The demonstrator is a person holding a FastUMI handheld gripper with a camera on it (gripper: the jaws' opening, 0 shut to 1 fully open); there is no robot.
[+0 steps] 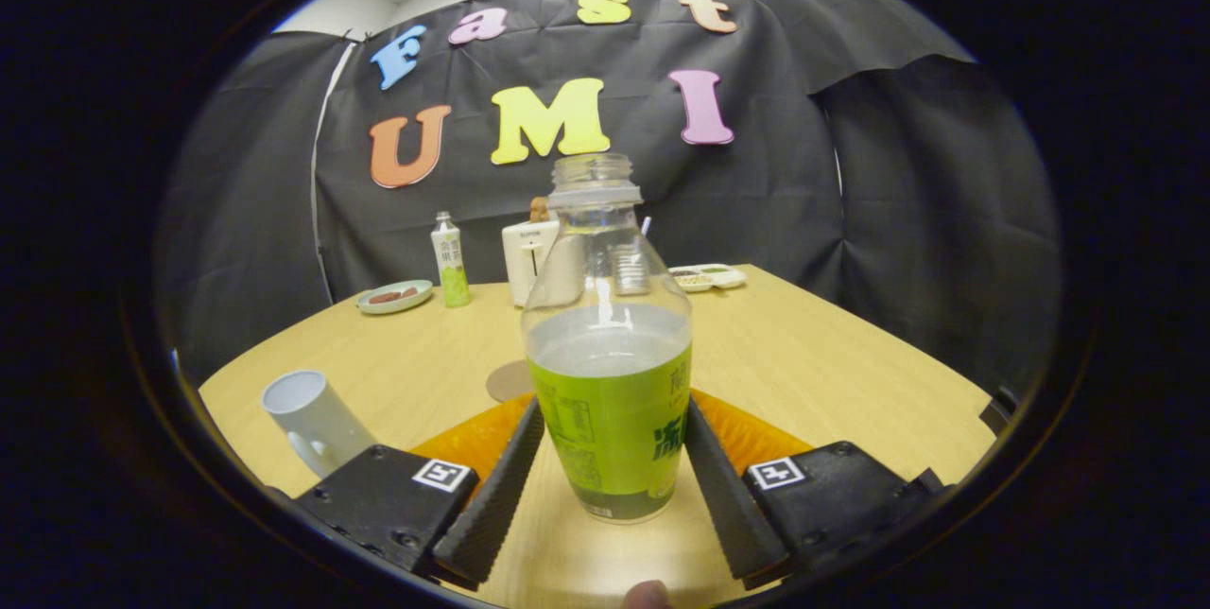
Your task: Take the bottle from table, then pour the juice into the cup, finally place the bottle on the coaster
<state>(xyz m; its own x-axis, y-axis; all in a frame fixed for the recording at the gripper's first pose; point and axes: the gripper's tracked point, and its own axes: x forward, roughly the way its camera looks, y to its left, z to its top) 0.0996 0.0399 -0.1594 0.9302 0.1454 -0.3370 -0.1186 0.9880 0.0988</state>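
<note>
Claw (613, 443) clamped on bottle (607, 344), uncapped, about half full

Both fingers press the label band; base appears just off the table (851, 373). Cup (312, 420) sits left of the left finger, coaster (509, 380) just beyond the fingertips. Risks, judged: slick label could slip in the fingers on tilting; open neck spills if swung fast; a narrow cup mouth is easily missed

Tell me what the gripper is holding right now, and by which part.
The gripper holds the uncapped bottle by its lower body, one finger pressing each side of the green label, with the bottle upright between them.
</note>
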